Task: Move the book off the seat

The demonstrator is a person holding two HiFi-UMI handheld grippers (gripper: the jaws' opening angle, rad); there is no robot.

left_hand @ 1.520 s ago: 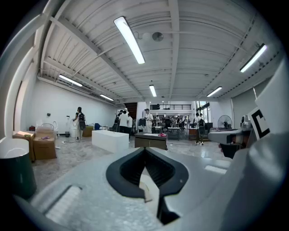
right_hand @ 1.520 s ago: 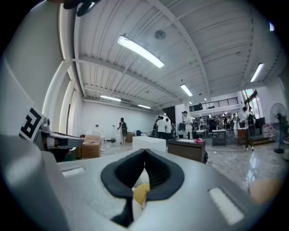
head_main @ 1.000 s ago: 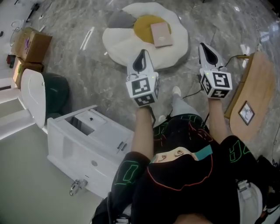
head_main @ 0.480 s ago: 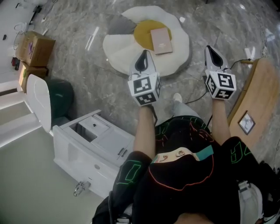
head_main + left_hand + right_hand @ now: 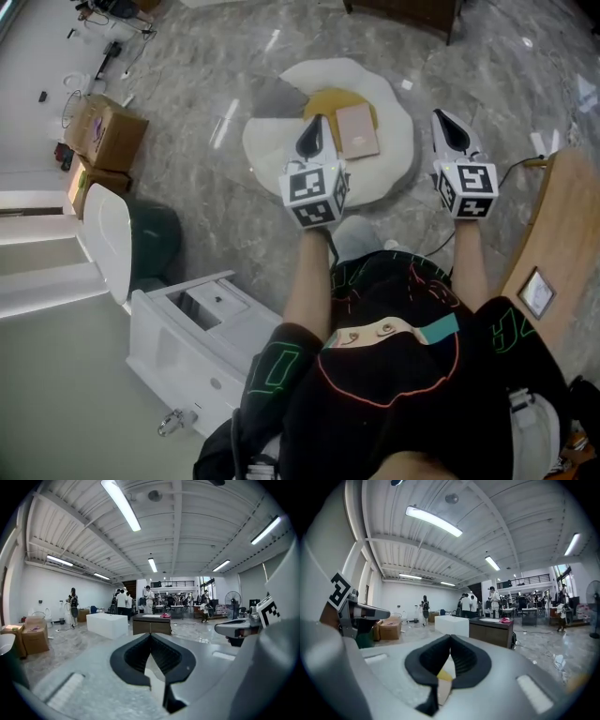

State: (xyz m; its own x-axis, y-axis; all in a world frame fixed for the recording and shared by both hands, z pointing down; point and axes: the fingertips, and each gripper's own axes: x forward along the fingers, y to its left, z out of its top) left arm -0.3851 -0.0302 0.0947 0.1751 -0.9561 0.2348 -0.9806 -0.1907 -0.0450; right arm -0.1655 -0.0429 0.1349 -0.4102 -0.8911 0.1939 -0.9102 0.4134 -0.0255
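Observation:
A pink-beige book (image 5: pixel 356 130) lies flat on the yellow middle of a white, egg-shaped seat cushion (image 5: pixel 277 141) on the marble floor. My left gripper (image 5: pixel 314 124) is held above the cushion's near side, just left of the book, and its jaws are shut with nothing in them. My right gripper (image 5: pixel 442 116) hangs to the right of the cushion over bare floor, also shut and holding nothing. Both gripper views look level across a large hall; the shut jaw tips (image 5: pixel 150 635) (image 5: pixel 450 637) meet, with a sliver of the cushion showing beneath them.
A white drawer cabinet (image 5: pixel 202 328) stands at my left with a green bin and its white lid (image 5: pixel 141 239) behind it. Cardboard boxes (image 5: pixel 108 131) sit farther left. A wooden table (image 5: pixel 562 234) is at my right, and a cable (image 5: pixel 516 167) runs beside it. People stand far across the hall.
I have stepped towards the cushion: it and the book now lie closer below my grippers, the left one over its near edge. Both grippers stayed shut.

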